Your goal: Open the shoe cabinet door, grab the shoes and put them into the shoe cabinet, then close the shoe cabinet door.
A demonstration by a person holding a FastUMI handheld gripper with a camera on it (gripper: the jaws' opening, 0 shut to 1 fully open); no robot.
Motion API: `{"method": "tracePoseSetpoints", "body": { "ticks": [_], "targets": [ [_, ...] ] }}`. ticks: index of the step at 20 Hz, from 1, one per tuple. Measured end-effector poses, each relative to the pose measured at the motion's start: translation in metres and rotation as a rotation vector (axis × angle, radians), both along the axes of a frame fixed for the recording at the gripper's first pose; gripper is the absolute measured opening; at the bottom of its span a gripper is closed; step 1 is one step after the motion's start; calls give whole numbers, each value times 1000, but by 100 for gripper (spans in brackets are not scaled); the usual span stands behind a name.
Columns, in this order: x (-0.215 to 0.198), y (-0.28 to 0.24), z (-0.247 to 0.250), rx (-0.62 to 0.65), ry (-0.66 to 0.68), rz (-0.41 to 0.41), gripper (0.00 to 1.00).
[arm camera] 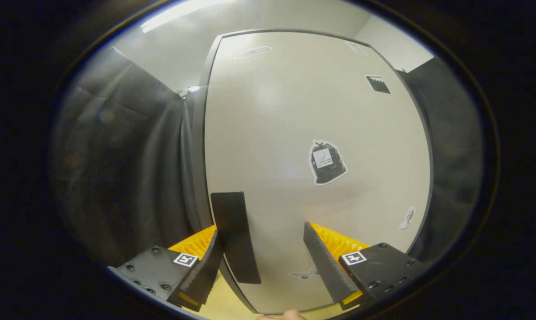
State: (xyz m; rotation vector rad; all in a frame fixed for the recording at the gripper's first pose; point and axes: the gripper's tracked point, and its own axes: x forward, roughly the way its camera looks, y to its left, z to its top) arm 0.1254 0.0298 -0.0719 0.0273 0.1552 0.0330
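Note:
The shoe cabinet door (294,115) is a pale flat panel with a dark edge, and it stands close in front of me. A flat black handle (234,238) sits low on the door by its left edge. My gripper (261,231) is open right at the door. The handle lies between the fingers, close against the left finger (205,271). The right finger (325,262) is well apart from it, with bare door between. Neither finger presses on the handle.
Several stickers mark the door, among them a black bag picture (326,162). Dark cloth (117,169) hangs to the left of the cabinet and more (450,146) to the right. A strip of pale wood (223,298) shows under the door's lower left corner. A person's fingertip (285,315) pokes in below.

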Motion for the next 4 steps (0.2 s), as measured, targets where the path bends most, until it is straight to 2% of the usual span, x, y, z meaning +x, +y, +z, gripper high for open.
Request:
{"method": "tracePoseSetpoints", "body": {
  "ticks": [4],
  "targets": [
    [-4, 2, -4, 37, 15, 40, 100]
  ]
}}
